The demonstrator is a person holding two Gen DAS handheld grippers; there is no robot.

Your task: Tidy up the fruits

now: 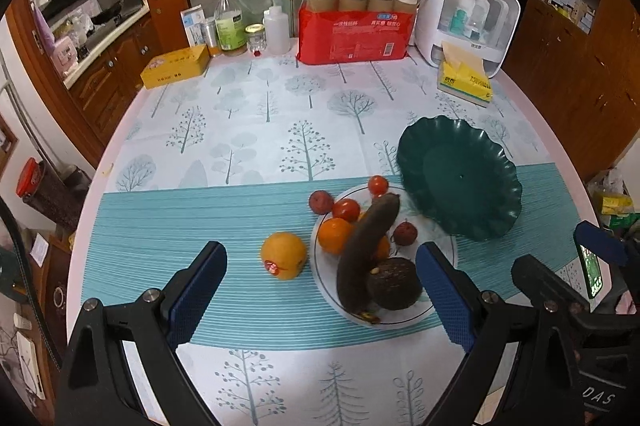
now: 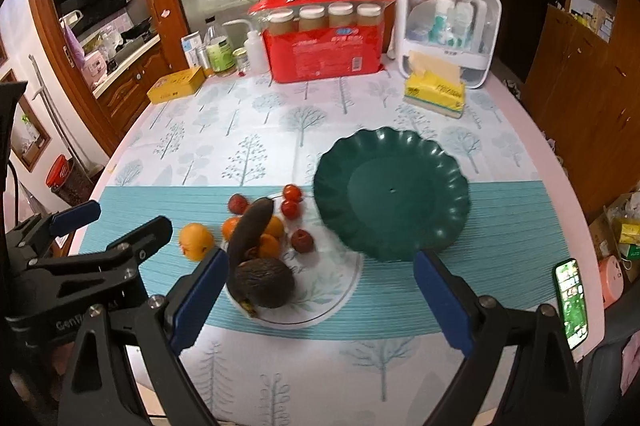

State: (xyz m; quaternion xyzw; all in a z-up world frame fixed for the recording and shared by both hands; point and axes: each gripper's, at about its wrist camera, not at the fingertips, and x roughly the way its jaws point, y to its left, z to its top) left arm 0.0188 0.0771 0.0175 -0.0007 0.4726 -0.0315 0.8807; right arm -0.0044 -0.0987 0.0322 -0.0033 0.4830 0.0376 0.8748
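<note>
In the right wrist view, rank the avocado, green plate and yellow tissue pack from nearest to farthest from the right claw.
1. Avocado, on the white plate beside the right claw's left finger.
2. Green plate, ahead, slightly right.
3. Yellow tissue pack, far back right.

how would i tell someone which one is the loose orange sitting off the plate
Find the teal striped band of the tablecloth, then the white plate of fruit on it. The orange sits alone beside the plate's left rim, the only fruit with a red sticker.

red package [image 1: 354, 29], tissue pack [image 1: 464, 79], phone [image 2: 572, 308]
</note>
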